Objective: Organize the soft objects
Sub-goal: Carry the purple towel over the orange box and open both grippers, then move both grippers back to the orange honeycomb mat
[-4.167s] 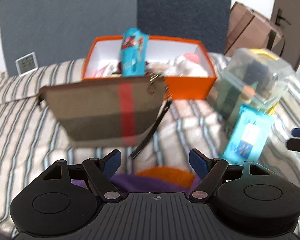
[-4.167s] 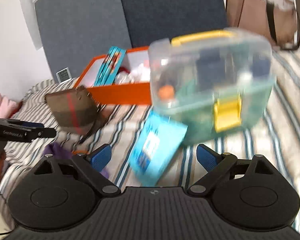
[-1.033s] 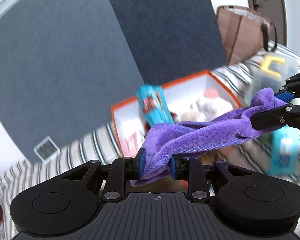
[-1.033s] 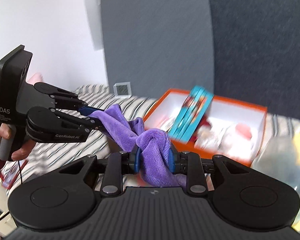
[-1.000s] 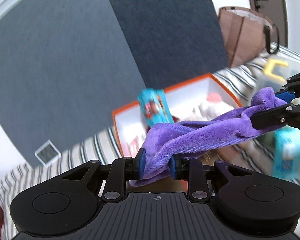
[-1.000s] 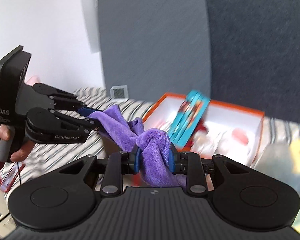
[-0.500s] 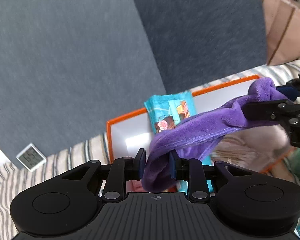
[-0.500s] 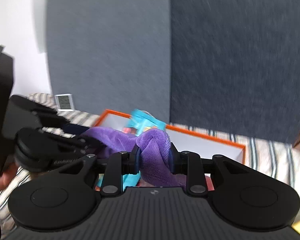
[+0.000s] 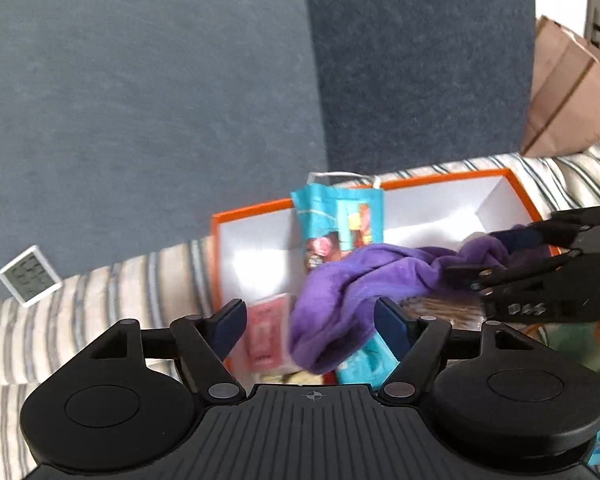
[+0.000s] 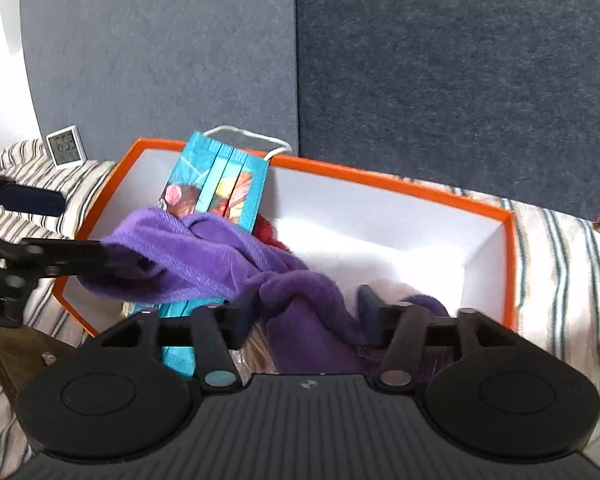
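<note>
Release step: my left tongs (image 9: 310,320) and right tongs (image 10: 306,312), both spread, let the purple cloth (image 10: 204,258) sag into the orange box (image 10: 510,248); next, withdraw both clear of its folds.

Small white digital clock (image 9: 30,275) (digits blurred) on striped bedding (image 9: 112,292), possibly a brown paper bag (image 9: 568,92) behind.

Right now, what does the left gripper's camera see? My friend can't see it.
A purple towel droops over an orange box between the open left gripper. The right gripper reaches in from the right at the towel's far end, on a striped bed.
</note>
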